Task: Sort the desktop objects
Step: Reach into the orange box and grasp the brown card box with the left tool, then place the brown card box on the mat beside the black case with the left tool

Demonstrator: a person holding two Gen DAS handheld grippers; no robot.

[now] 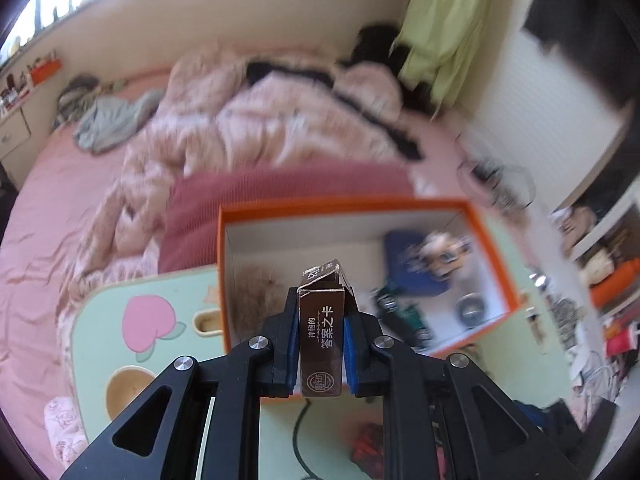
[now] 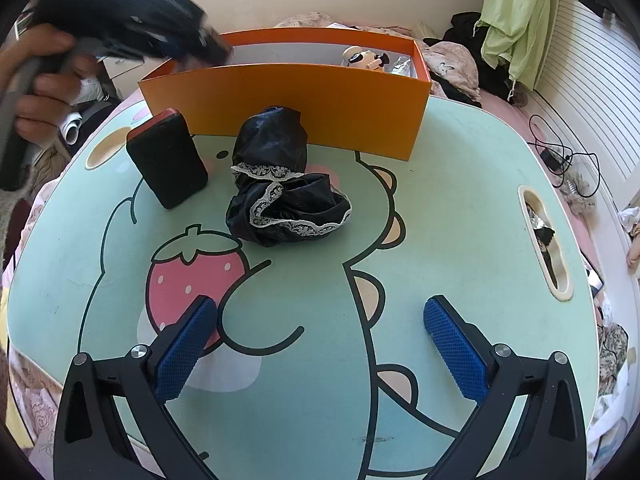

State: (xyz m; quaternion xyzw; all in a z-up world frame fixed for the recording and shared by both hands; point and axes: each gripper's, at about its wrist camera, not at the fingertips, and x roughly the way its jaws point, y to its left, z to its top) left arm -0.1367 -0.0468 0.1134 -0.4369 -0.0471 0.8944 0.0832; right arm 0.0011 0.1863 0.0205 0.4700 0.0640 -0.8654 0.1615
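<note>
At the far left of the right wrist view, a person's hand [image 2: 38, 80] is seen gripping the handle of the left tongs [image 2: 200, 46], whose blurred black body reaches over the near left corner of the open orange cardboard box [image 2: 288, 108]. In the left wrist view, a small brown cardboard card box with white lettering [image 1: 322, 336] is pinched upright between the blue pads of the left tongs [image 1: 322, 350] and held above the orange box [image 1: 496, 248], where a blue item, a fluffy brown item and other small blurred objects are lying. On the pale green table printed with a cartoon bear and strawberry [image 2: 460, 220], a black rectangular case with a red edge [image 2: 168, 158] is propped just before the orange box's front wall. To its right, a crumpled black satin cloth with white lace trim [image 2: 280, 184] is lying. Nearest the camera, the right tongs [image 2: 320, 344] are held spread wide over the table, with nothing between the blue pads [image 2: 456, 350].
</note>
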